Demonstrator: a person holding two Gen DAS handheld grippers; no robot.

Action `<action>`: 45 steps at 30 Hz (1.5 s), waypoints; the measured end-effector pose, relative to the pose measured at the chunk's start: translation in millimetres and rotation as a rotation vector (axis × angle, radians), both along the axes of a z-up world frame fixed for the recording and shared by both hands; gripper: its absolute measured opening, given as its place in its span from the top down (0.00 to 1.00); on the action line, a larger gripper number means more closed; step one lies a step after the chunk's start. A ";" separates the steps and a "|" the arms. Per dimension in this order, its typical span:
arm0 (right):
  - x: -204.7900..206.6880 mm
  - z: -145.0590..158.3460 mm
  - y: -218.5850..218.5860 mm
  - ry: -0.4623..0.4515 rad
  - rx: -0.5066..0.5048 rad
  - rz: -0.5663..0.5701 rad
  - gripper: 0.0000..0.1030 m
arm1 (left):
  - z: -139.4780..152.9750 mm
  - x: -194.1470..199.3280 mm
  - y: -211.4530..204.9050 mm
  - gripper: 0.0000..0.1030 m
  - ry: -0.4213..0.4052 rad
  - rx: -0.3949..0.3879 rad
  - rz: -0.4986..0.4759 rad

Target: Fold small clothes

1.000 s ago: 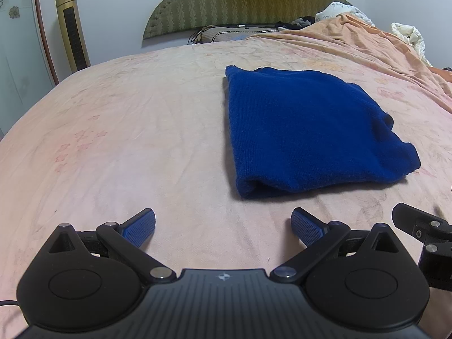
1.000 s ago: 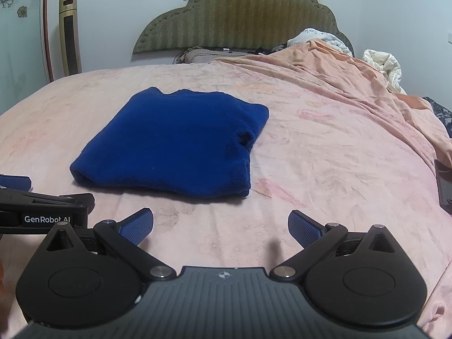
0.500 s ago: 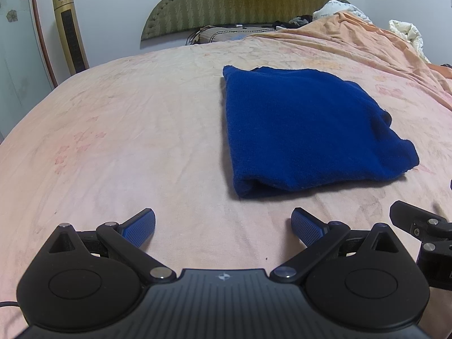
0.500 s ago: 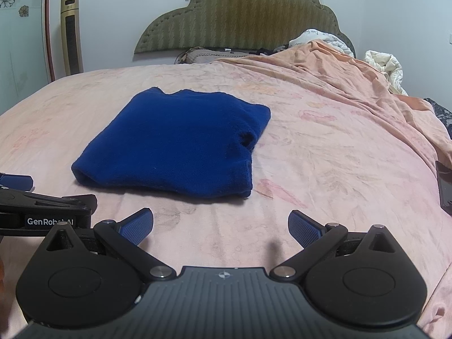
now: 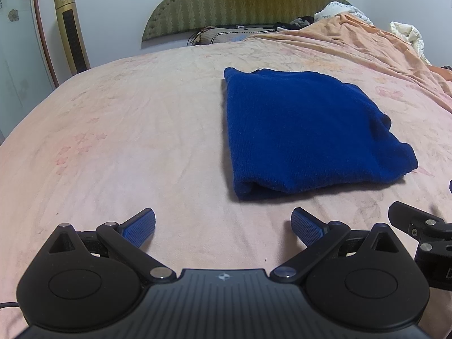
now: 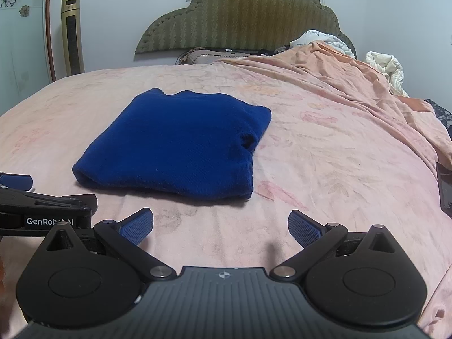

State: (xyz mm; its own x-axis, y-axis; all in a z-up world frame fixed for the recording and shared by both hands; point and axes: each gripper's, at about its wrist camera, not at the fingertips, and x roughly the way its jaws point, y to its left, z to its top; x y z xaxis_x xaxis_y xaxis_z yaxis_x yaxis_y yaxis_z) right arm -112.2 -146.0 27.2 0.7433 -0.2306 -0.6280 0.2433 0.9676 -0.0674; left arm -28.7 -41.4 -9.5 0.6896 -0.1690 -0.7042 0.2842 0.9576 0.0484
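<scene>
A dark blue knitted garment (image 5: 305, 130) lies folded into a flat rectangle on the pink bedsheet (image 5: 127, 141). In the right wrist view the same garment (image 6: 180, 147) sits ahead and slightly left. My left gripper (image 5: 223, 227) hovers open over bare sheet, short of the garment's near folded edge, nothing between its blue pads. My right gripper (image 6: 220, 226) is also open and empty, a little back from the garment's near edge. Part of the left gripper's body (image 6: 48, 212) shows at the left of the right wrist view.
A green padded headboard (image 6: 240, 19) and a pillow stand at the far end. An orange quilt (image 6: 353, 84) is bunched along the right side with white bedding behind it. A gold tower fan (image 5: 70, 28) stands by the wall at left. A dark object (image 6: 445, 186) lies at the right edge.
Both views have tilted down very slightly, so the garment sits a touch higher in frame. Both grippers stay open and the garment has not moved.
</scene>
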 end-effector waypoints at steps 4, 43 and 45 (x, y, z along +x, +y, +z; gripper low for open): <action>1.0 1.6 -0.2 -0.002 0.002 -0.002 0.00 | 0.1 0.0 0.1 0.00 0.000 0.000 -0.001; -0.9 1.1 -3.7 -0.008 0.010 0.010 0.00 | 1.1 -2.3 -1.3 0.00 -0.005 0.013 -0.010; -0.8 1.1 -3.6 -0.007 0.010 0.008 0.00 | 1.1 -2.3 -1.3 0.00 -0.005 0.012 -0.009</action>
